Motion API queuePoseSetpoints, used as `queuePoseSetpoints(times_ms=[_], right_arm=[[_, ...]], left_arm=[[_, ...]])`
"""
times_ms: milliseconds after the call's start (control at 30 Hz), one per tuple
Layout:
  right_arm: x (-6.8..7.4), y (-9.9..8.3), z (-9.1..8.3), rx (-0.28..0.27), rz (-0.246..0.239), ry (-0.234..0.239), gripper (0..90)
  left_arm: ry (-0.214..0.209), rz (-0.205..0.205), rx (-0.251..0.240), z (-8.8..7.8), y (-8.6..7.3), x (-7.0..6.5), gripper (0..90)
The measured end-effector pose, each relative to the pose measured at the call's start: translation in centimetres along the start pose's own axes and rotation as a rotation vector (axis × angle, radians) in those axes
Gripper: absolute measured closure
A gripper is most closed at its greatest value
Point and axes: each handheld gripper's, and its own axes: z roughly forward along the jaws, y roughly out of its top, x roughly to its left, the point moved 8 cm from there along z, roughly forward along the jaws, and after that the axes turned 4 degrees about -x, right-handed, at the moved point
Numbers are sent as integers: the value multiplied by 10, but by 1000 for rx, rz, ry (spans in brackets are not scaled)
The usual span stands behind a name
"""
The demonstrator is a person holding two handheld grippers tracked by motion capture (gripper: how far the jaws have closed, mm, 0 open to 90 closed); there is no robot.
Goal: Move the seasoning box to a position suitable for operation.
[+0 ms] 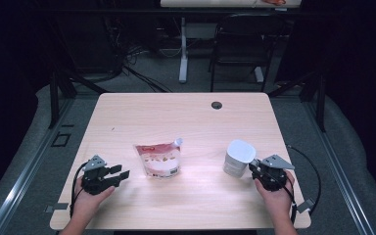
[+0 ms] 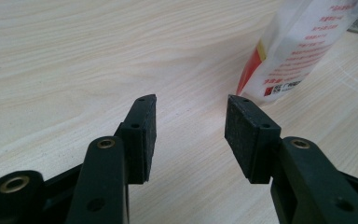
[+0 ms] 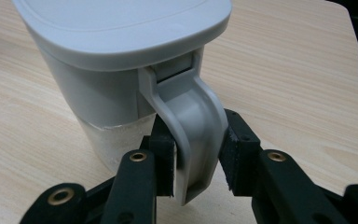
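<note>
Jar (image 3: 121,70): grey lidded plastic canister, upright at table's right, white contents low inside. Judged rigid, smooth-walled, moderately heavy; handle (image 3: 193,135) is natural hold. Right gripper (image 3: 196,156): jaws pinching handle from both sides. Pouch (image 1: 159,159): soft spouted refill bag, lies mid-table, likely floppy; red print too small to read. Left gripper (image 2: 191,135): jaws spread, nothing between, just short of pouch. Table (image 1: 176,117): pale wood.

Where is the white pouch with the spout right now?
In the high view the pouch lies near the table's middle, between the left gripper and the white container, nearer the left gripper.
</note>
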Motion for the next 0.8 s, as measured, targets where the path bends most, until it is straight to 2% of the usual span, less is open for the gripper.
queuePoseSetpoints(times_ms=[333, 633, 700, 800], right_arm=[[13, 0, -3, 15, -34, 50, 689], [30, -1, -7, 13, -68, 123, 689], [37, -1, -9, 21, -95, 149, 689], [44, 0, -10, 15, -103, 171, 689]], left_arm=[[3, -1, -10, -1, 1, 1, 533], [1, 0, -9, -1, 1, 0, 534], [2, 1, -9, -1, 1, 0, 533], [-1, 2, -6, -1, 1, 0, 534]])
